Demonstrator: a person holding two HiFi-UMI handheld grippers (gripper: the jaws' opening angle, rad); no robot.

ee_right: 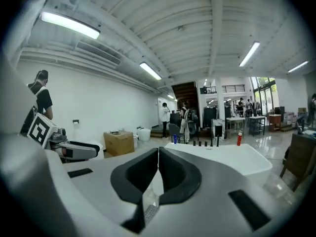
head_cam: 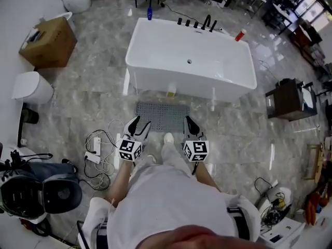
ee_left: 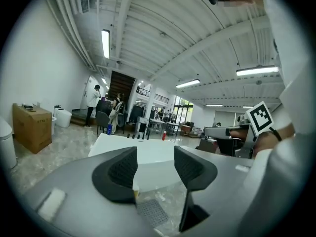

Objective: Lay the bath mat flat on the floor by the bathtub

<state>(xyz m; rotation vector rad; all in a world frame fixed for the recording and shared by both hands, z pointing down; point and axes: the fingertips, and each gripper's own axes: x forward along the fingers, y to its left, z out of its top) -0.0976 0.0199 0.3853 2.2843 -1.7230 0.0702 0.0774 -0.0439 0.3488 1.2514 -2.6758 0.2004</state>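
The grey bath mat [head_cam: 163, 115] lies spread flat on the marble floor [head_cam: 93, 108] in the middle of the head view, its far edge just in front of the long side of the white bathtub [head_cam: 192, 61]. Neither gripper touches it; both are held up in front of the person, just below the mat in the frame.

The left gripper [head_cam: 140, 126] stands lower left of the mat with its jaws wide apart. In the left gripper view [ee_left: 155, 169] nothing sits between the pads; only the tub and a patch of the mat [ee_left: 152, 212] show through the gap.

The right gripper [head_cam: 189, 122] stands lower right of the mat. In the right gripper view [ee_right: 158, 157] its two dark pads meet along a thin line, closed on nothing.

A white shoe [head_cam: 168, 138] shows between the two grippers, just below the mat's near edge.

Black taps [head_cam: 199, 24] line the tub's far rim, with a red bottle [head_cam: 240, 35] at its upper right corner. A cardboard box [head_cam: 49, 43] sits upper left, a white toilet [head_cam: 31, 87] below it, and a power strip with tangled cables [head_cam: 93, 157] lies left of the left gripper
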